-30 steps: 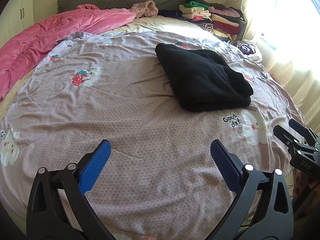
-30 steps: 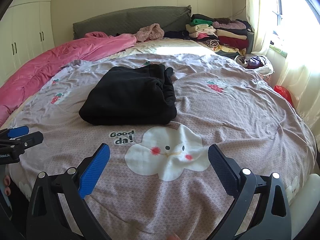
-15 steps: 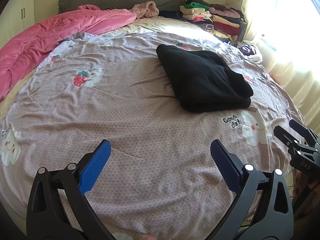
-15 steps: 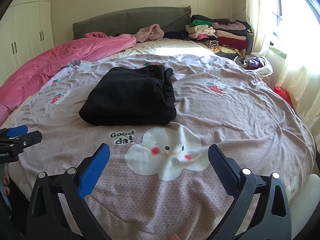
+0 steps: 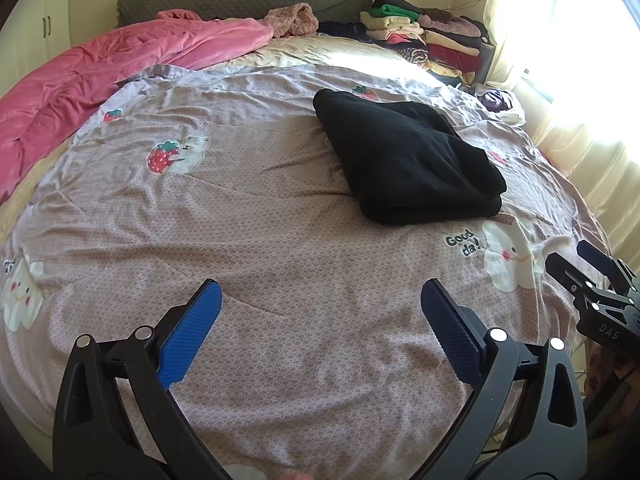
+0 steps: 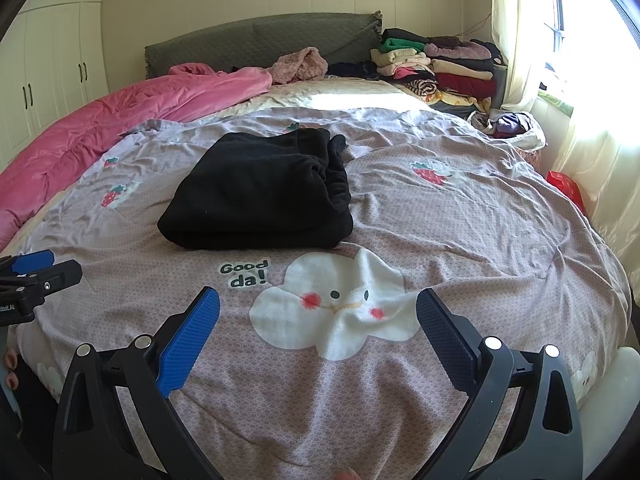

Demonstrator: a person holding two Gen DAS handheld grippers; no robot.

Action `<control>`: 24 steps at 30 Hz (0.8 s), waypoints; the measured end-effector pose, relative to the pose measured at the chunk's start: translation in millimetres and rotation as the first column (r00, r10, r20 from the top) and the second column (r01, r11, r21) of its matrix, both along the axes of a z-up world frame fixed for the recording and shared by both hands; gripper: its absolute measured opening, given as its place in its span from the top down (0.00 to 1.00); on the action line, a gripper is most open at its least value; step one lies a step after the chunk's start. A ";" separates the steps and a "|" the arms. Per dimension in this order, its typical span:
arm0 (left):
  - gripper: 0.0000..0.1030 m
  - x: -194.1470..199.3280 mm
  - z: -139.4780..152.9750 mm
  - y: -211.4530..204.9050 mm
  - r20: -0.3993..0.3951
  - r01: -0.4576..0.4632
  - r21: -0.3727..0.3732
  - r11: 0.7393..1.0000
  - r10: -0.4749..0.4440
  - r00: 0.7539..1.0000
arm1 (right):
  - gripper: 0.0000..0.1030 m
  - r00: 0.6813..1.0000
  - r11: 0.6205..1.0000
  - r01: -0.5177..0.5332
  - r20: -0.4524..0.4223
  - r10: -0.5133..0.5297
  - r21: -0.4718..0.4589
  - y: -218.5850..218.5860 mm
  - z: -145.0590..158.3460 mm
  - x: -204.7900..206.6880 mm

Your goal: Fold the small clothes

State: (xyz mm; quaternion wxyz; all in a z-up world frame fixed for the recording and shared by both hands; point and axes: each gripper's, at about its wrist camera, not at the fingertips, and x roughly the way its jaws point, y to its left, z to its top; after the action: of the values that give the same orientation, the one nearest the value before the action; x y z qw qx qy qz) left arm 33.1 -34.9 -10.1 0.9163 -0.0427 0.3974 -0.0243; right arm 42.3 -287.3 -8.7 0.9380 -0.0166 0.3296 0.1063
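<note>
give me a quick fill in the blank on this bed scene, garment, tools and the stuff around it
1. The folded garment on the bedspread is ____ in colour.
2. Both the left tool and the right tool have jaws that are ____.
3. The word printed above "da!" beside the cloud face is ____.
4. The rumpled quilt at the left of the bed is ____.

Missing words: black; open; Good; pink

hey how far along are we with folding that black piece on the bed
Done: the black garment lies folded in a compact stack on the bedspread. In hand: nothing; the left hand-held gripper and the right hand-held gripper are both open, empty and short of the garment. Left: possibly moving it to the pile of folded clothes by the headboard, though that is a guess.
</note>
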 end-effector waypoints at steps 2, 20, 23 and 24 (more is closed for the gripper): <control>0.09 0.0 -0.1 -0.1 -0.001 -0.001 0.001 1.000 0.001 1.000 | 0.05 1.000 1.000 0.000 -0.001 0.000 0.002 -0.4 -0.1 -0.5; 0.09 -1.5 -1.2 0.6 -0.007 -0.002 0.004 1.000 0.002 1.000 | 0.05 1.000 1.000 0.006 -0.007 -0.006 -0.005 0.0 -5.2 0.9; 0.09 -2.5 -2.3 -0.7 -0.009 0.001 0.005 1.000 -0.001 1.000 | 0.05 1.000 1.000 0.007 -0.008 -0.007 -0.006 -0.6 -5.9 1.3; 0.09 -2.0 -2.2 -0.4 -0.008 0.001 0.004 1.000 -0.001 1.000 | 0.05 1.000 1.000 0.008 -0.008 -0.008 -0.008 -0.6 -5.8 1.3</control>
State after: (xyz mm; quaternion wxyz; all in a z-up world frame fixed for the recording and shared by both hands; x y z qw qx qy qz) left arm 31.1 -35.2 -12.4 0.9148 -0.0408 0.4012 -0.0238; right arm 43.7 -287.9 -14.4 0.9370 -0.0184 0.3339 0.1012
